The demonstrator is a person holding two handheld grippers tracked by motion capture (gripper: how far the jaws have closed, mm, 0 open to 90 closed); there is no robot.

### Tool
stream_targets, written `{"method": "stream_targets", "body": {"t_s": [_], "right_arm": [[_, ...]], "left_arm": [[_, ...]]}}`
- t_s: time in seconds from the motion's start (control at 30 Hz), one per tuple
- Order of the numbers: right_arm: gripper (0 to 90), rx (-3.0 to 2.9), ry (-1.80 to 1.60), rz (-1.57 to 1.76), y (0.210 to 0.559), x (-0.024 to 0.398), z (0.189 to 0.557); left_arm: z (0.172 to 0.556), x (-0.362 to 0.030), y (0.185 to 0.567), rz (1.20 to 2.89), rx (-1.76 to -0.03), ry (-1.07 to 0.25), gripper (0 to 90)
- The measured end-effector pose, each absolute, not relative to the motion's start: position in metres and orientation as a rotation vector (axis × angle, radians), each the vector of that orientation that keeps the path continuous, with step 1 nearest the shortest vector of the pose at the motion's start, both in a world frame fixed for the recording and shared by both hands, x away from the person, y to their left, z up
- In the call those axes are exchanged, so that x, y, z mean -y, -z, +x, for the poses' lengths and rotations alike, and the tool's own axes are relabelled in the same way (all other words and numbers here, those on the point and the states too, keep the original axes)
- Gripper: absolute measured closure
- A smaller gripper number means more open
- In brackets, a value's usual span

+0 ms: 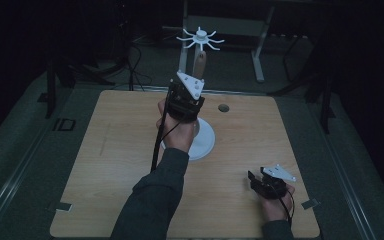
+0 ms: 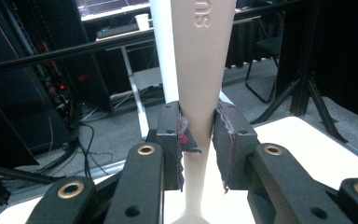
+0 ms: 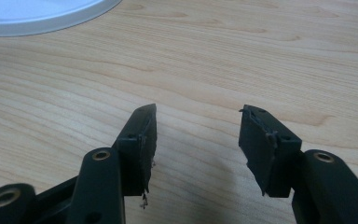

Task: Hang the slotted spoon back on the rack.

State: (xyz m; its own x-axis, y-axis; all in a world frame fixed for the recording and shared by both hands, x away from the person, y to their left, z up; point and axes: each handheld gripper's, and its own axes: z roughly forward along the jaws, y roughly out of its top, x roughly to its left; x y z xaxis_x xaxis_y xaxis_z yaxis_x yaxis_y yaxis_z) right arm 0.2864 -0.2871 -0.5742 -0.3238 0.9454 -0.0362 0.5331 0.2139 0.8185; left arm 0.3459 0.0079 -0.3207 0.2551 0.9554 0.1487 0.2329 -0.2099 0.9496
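A beige utensil handle [image 2: 198, 70] with raised letters is clamped between the pads of my left gripper [image 2: 198, 135], which is shut on it. In the high view the beige utensil [image 1: 200, 62] sticks up out of my left gripper [image 1: 196, 79], held above the table beside a white stand. The stand has a round base [image 1: 205, 142] and a hub of hooks [image 1: 200, 36] on top; its white pole [image 2: 163, 46] rises just behind the handle. My right gripper [image 1: 255, 179] rests low at the table's front right. Its jaws [image 3: 198, 133] are open over bare wood.
The wooden table [image 1: 105, 150] has a small round hole [image 1: 223, 107] behind the stand. The stand's white base [image 3: 37, 14] lies some way ahead of my right gripper. Dark tripod legs [image 1: 325, 105] and cables stand on the floor around the table.
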Motion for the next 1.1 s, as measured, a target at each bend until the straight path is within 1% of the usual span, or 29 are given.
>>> {"method": "stream_targets", "body": {"t_s": [0.9, 1.1], "right_arm": [[46.1, -1.944, -0.981, 1.369, 0.574, 0.288, 0.286], [46.1, -1.943, -0.982, 1.371, 0.574, 0.288, 0.286]], "left_arm": [[0.362, -0.001, 0.318, 1.672, -1.130, -1.093, 72.6], [0.365, 0.000, 0.320, 1.673, -1.131, -1.082, 71.9]]}}
